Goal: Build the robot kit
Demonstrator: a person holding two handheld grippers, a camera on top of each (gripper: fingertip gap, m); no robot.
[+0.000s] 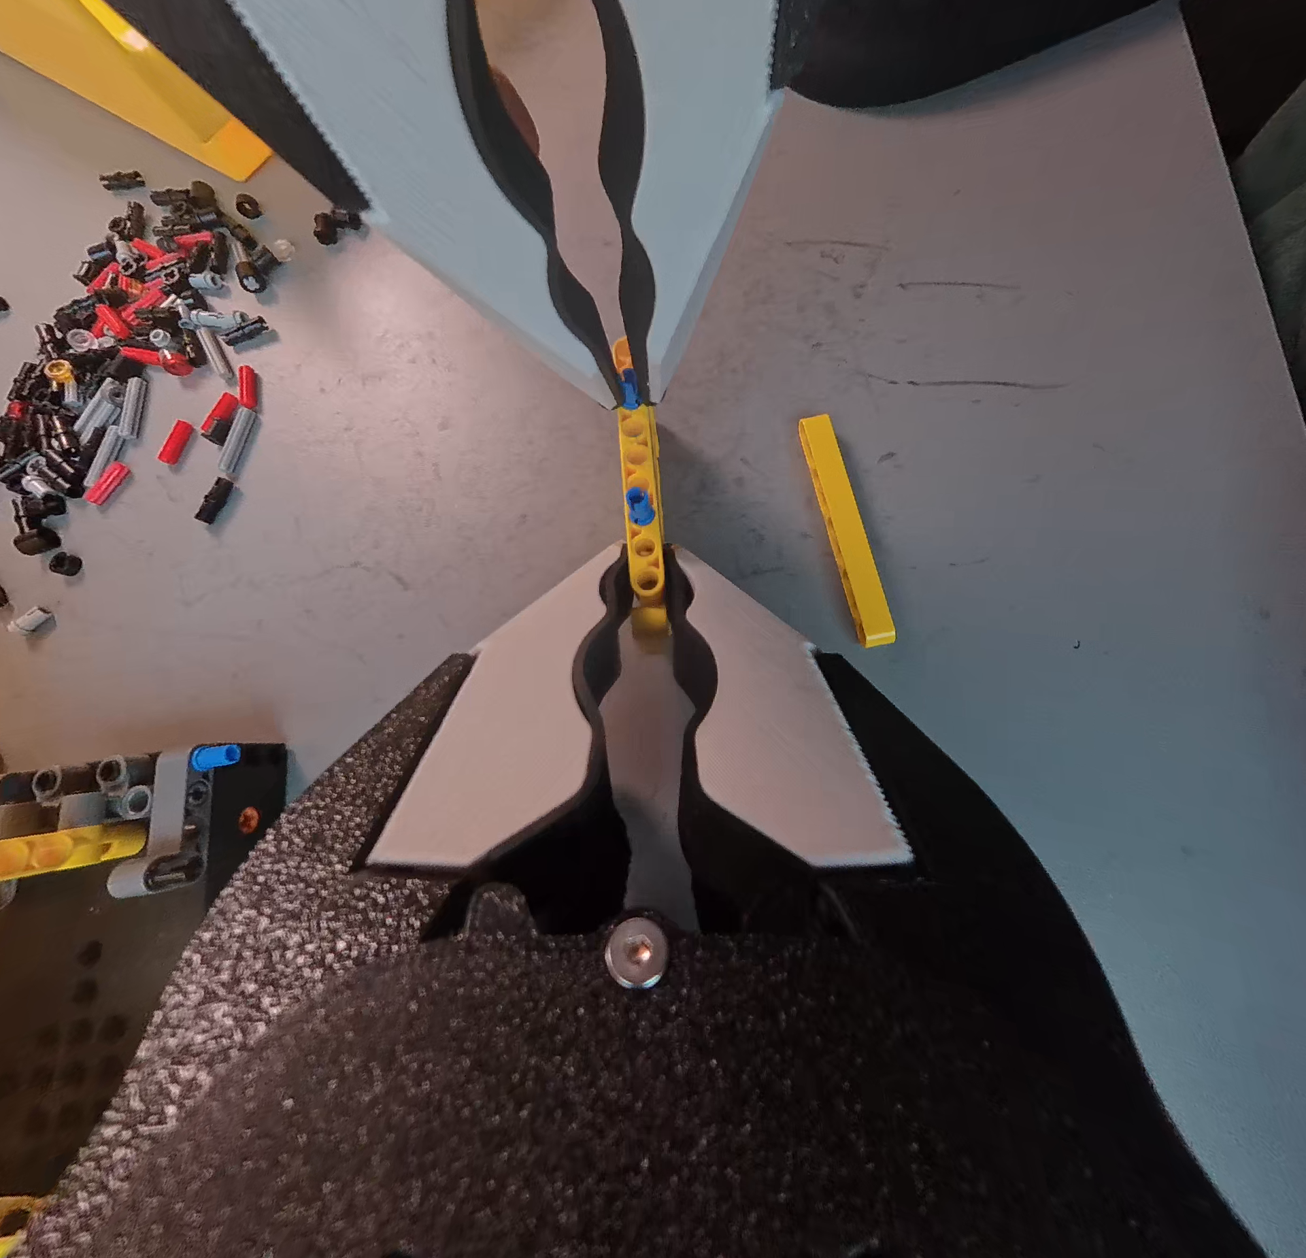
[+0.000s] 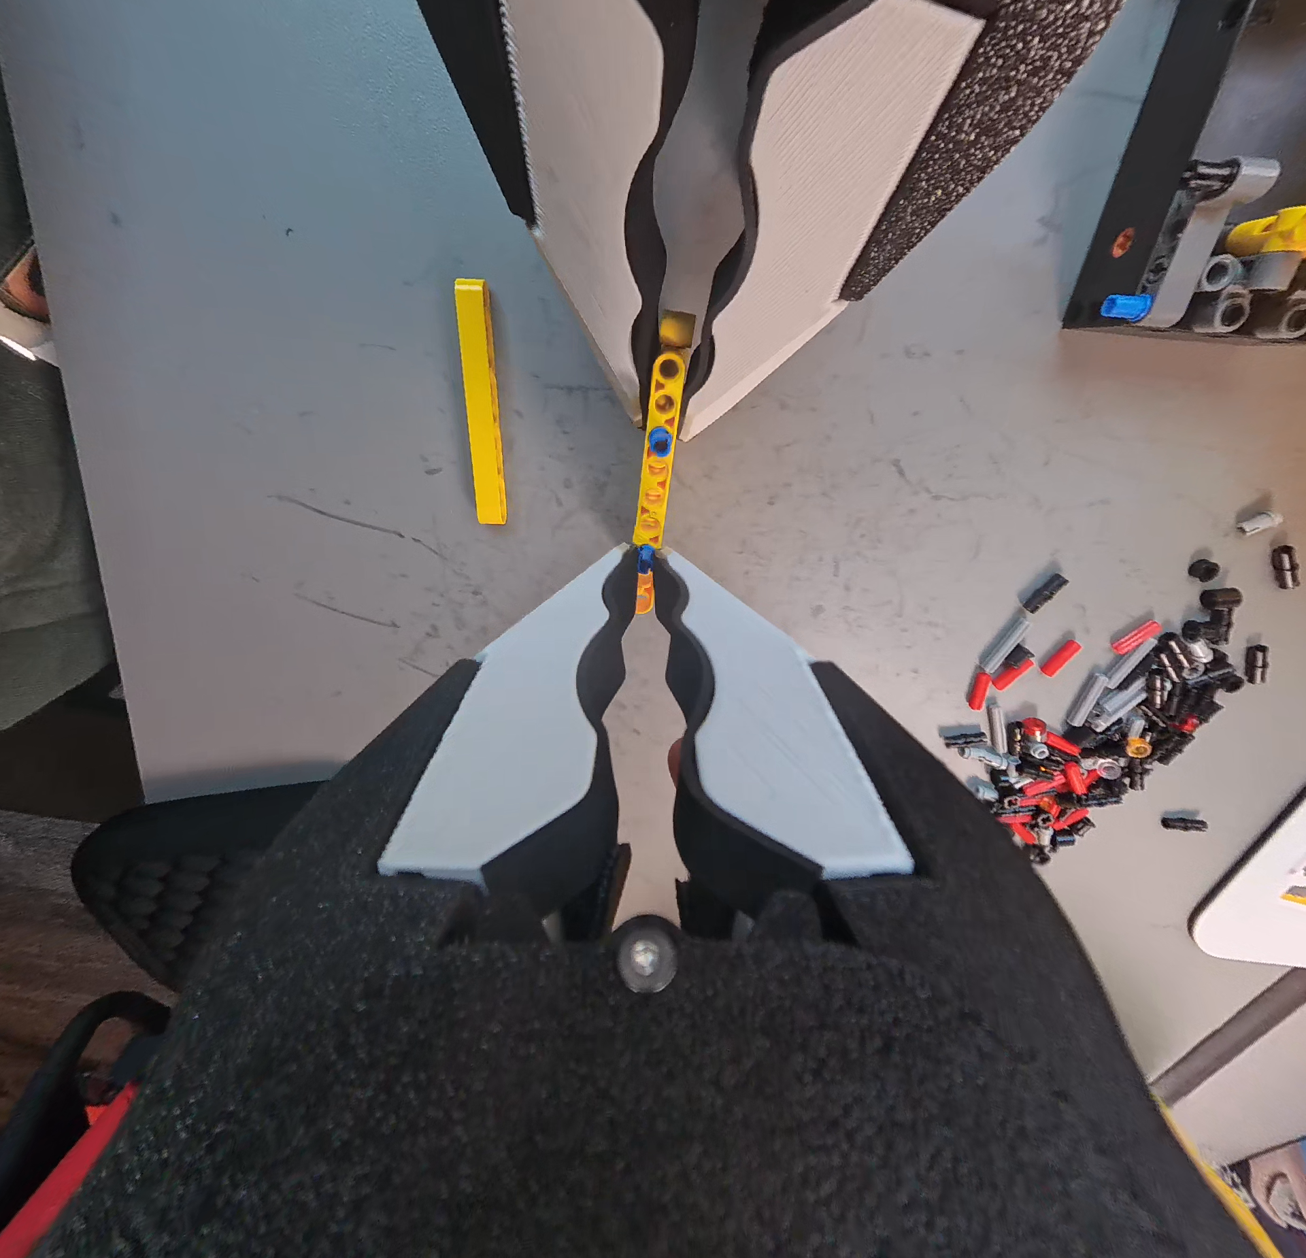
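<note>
The yellow beam [image 1: 642, 510] hangs above the table [image 1: 989, 376], long axis running straight between the two grippers. The left gripper [image 1: 646, 588] clamps one end, the right gripper [image 2: 644, 567] the other, tips facing head-on. Two blue pins [image 1: 639, 505] sit in it. A spare beam [image 1: 846, 530] lies alongside, parts pile [image 1: 120, 347] farther off.

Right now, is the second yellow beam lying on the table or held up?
Lying on the table. The loose yellow beam rests flat on the grey table, apart from both grippers.
</note>
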